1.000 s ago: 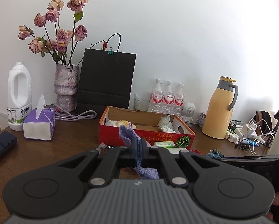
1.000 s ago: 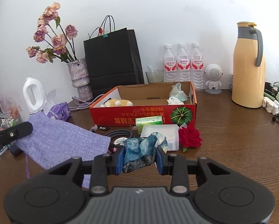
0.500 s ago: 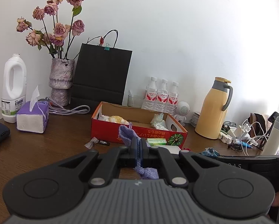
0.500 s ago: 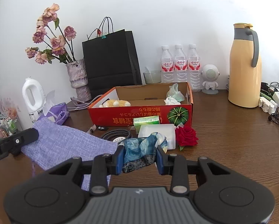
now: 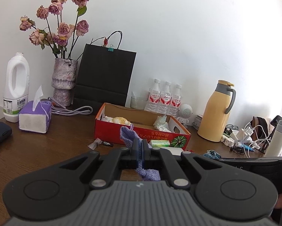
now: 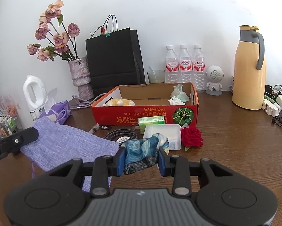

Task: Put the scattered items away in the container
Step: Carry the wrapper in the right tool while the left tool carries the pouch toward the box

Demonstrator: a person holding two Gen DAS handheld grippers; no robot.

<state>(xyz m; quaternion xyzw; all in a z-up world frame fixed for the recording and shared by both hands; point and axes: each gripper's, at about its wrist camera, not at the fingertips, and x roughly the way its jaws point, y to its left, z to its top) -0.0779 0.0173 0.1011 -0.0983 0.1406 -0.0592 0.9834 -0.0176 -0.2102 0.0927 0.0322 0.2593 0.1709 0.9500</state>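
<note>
My left gripper (image 5: 140,143) is shut on a corner of a purple woven pouch (image 5: 128,134). In the right wrist view the pouch (image 6: 65,143) hangs spread out from the left gripper (image 6: 30,136), above the table at the left. My right gripper (image 6: 141,151) is shut on a crumpled blue swirl-patterned cloth (image 6: 141,146), held above the table in front of the red cardboard box (image 6: 122,116). The box holds a yellow plush toy (image 6: 120,101) and crumpled tissues (image 6: 179,94). In front of it lie a green pack (image 6: 152,121), a white plastic box (image 6: 163,133), a red rose (image 6: 191,136) and a coiled black cable (image 6: 122,134).
Behind the box stand a vase of dried roses (image 6: 80,75), a black paper bag (image 6: 112,60), three water bottles (image 6: 184,64) and a small robot figure (image 6: 214,81). A yellow thermos (image 6: 249,71) and tangled chargers (image 5: 250,137) are at the right, a white jug (image 5: 16,92) and a tissue pack (image 5: 35,116) at the left.
The left wrist view sways slightly and settles. Both grips are unchanged and nothing on the table has moved.
</note>
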